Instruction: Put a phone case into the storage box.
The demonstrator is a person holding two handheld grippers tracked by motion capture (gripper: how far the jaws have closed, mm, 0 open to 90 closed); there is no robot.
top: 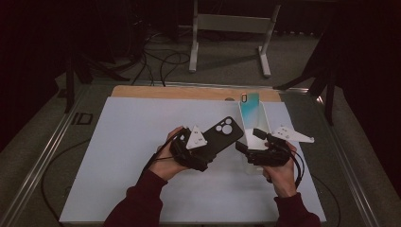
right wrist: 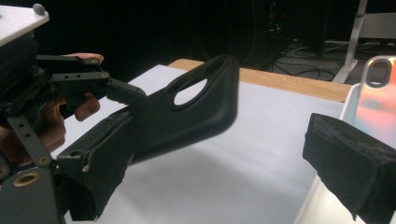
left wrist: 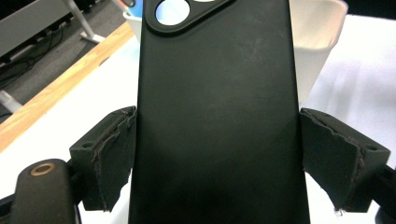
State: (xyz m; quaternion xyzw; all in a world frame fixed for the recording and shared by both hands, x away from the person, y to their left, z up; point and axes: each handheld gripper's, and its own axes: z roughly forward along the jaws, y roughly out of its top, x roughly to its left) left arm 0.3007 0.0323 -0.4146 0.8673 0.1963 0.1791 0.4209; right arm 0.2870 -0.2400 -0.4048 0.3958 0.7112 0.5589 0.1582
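- Over the white mat (top: 118,156), the left gripper (top: 208,152) held a black case (top: 221,136) clear of the surface, camera cutout end pointing away from the person.
- Left gripper view: the case (left wrist: 217,116) sat squarely between the two pads (left wrist: 114,154), one pad pressed against each long edge; jaws stood wide, clamped across the case's width.
- Case ran straight out along the gripper's axis, with the cutout (left wrist: 173,11) at the far end.
- High view: case tilted diagonally, its far end reaching toward the white bin (top: 265,124).
- Right gripper (top: 242,146) sat just beside the case's near-right edge, close to the left gripper, over the front of the bin.
- Right gripper view: its jaws stood wide apart, nothing between the pads (right wrist: 355,163); the case (right wrist: 187,112) hung in front of the left-side pad. Can't tell whether that pad touched it.
- Left hand (right wrist: 56,116) and left gripper (right wrist: 112,88) also showed in the right gripper view, gripping the case's near end.
- Phone (top: 248,108) with a teal-to-pink back stood leaning in the bin, apart from the case; seen at the right edge in the right gripper view (right wrist: 378,98).
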